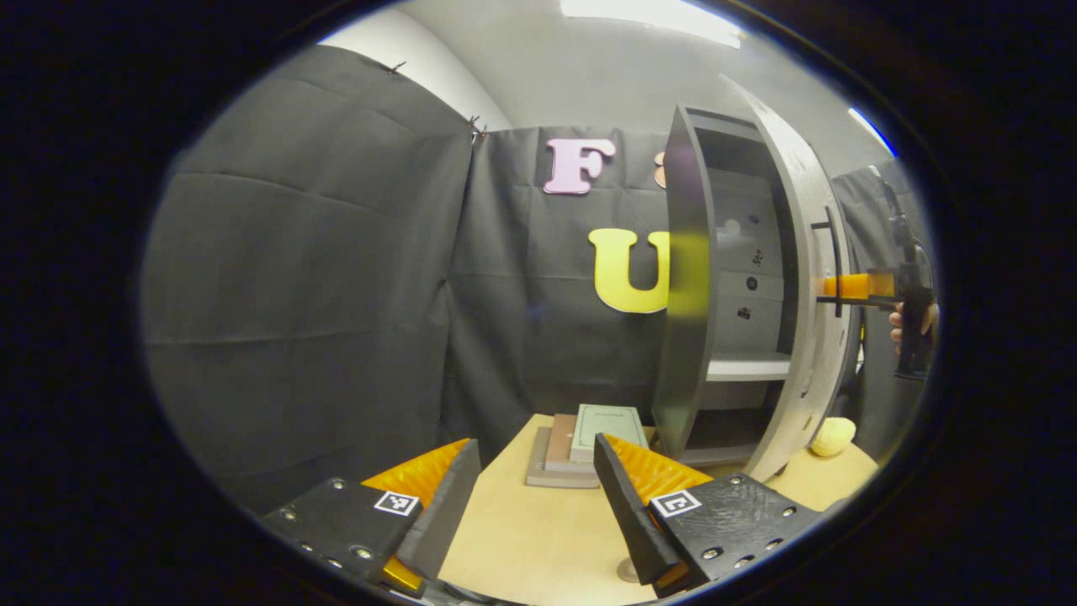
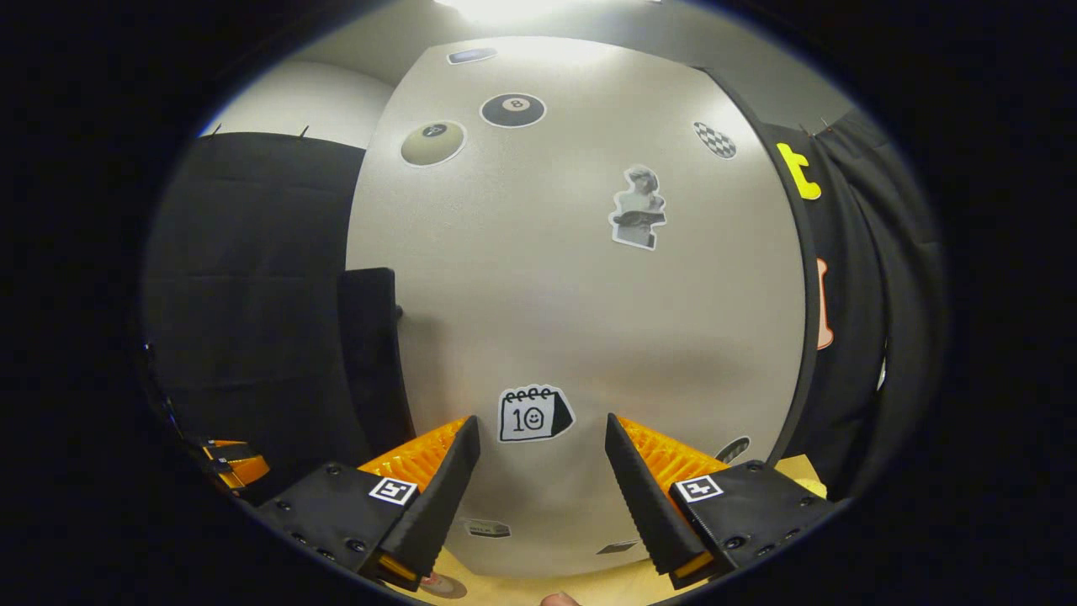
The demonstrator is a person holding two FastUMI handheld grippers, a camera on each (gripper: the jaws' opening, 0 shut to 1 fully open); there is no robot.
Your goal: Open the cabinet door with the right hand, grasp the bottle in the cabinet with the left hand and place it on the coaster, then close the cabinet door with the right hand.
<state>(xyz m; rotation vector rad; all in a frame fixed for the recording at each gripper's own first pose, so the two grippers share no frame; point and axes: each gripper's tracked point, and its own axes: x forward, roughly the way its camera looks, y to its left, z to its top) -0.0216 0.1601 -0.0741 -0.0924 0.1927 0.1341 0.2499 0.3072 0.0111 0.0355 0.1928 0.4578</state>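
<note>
Cabinet (image 1: 740,278): tall grey unit on the table, at 2 o'clock in the left gripper view; inner shelves visible.
Cabinet door (image 2: 580,295): pale panel with stickers, partly swung out; fills the centre of the right gripper view, and stands edge-on at 3 o'clock in the left gripper view.
Table (image 1: 522,539): light wood top, at 6 o'clock.
Books (image 1: 585,446): small stack just left of the cabinet foot.
Right gripper (image 2: 543,484): released, jaws apart, facing the door's outer face; nothing between them.
Left gripper (image 1: 534,497): released, empty, low over the table, well apart from the cabinet.
Coaster (image 1: 627,571): small round disc, partly hidden by the left gripper's finger.
Bottle: cannot be made out on the shelves.

Step judged: door opening or closing, undetermined. Next calls for locating the bottle.
</note>
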